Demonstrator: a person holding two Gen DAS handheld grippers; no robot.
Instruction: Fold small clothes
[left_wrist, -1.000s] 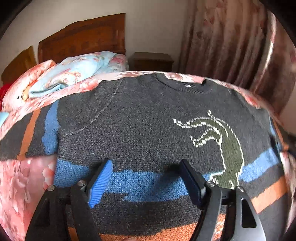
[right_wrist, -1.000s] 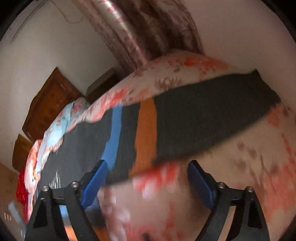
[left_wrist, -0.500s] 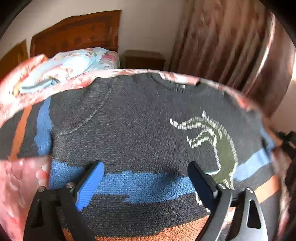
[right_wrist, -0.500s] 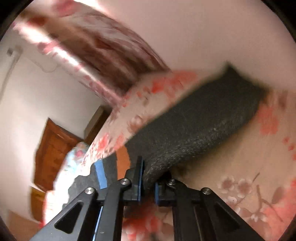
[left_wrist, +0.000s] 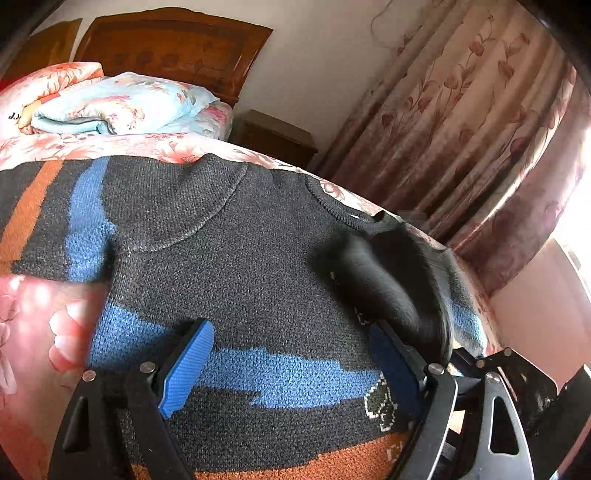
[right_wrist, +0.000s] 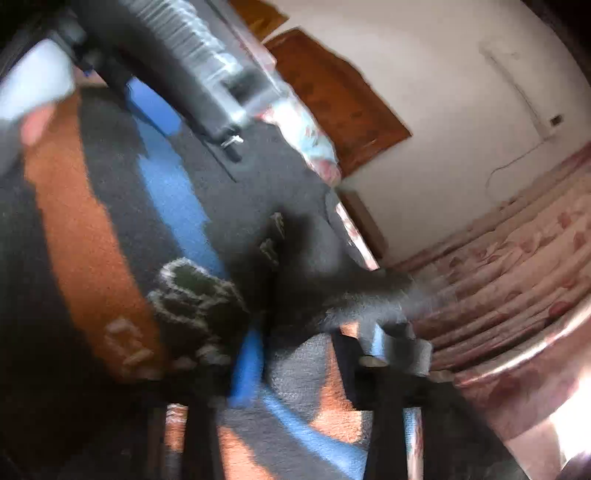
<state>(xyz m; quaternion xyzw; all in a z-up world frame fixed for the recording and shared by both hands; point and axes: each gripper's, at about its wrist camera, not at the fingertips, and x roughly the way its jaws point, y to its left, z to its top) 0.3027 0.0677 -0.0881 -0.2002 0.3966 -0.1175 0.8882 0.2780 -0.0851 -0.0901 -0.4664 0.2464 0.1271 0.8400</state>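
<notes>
A dark grey knit sweater (left_wrist: 236, 258) with blue and orange stripes lies flat on a floral bedspread (left_wrist: 40, 332). My left gripper (left_wrist: 291, 362) is open and hovers over the sweater's lower blue stripe. Its right sleeve (left_wrist: 388, 288) is folded over the chest, blurred, and covers most of the green animal motif. In the right wrist view my right gripper (right_wrist: 303, 354) is shut on that grey sleeve (right_wrist: 306, 373) and holds it over the sweater body (right_wrist: 110, 206). The view is heavily blurred.
Folded floral bedding (left_wrist: 110, 103) lies by the wooden headboard (left_wrist: 173, 44) at the far end. A nightstand (left_wrist: 277, 136) and patterned curtains (left_wrist: 480, 129) stand to the right. The left gripper's body (right_wrist: 192, 66) crosses the top left of the right wrist view.
My right gripper closed on the right sleeve and carried it inward over the sweater's chest. The left gripper stayed open and shifted slightly over the lower stripe.
</notes>
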